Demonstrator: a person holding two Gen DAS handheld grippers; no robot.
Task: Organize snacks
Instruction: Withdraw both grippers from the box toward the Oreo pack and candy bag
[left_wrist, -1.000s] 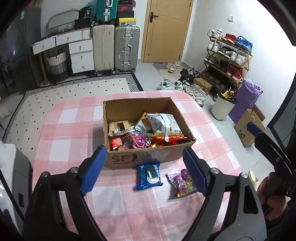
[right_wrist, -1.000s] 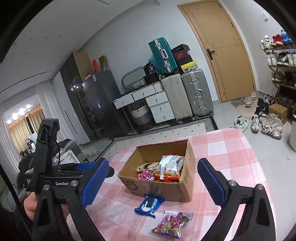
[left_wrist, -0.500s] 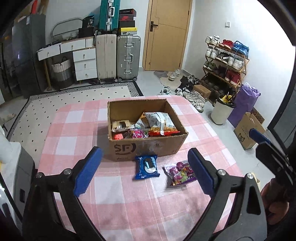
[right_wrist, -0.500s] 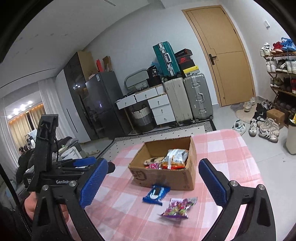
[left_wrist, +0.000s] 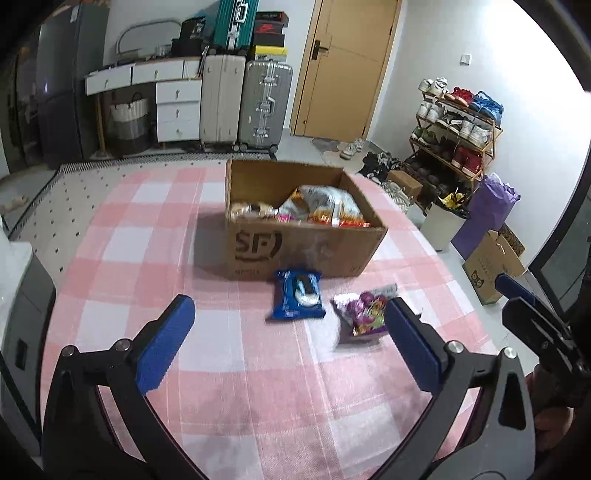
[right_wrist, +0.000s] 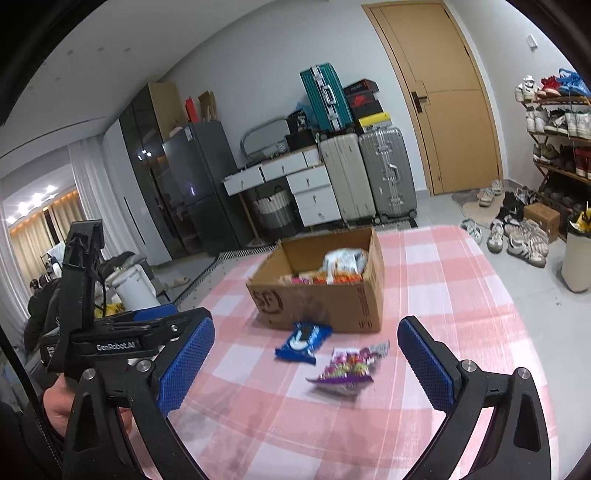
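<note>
Cardboard box (left_wrist: 303, 247) mid-table on the pink checked cloth (left_wrist: 147, 266), already stuffed with snack bags. Just near of it, a blue cookie pack (left_wrist: 298, 295) and a purple candy bag (left_wrist: 364, 314) lying loose — probably next in. Left gripper (left_wrist: 288, 341) and right gripper (right_wrist: 304, 363) both spread wide, empty, held back over the near edge — likely lining up a grab.

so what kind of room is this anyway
Most likely a lived-in apartment entryway or living area: a shoe rack full of sneakers, suitcases by the door, and a fridge.
</note>
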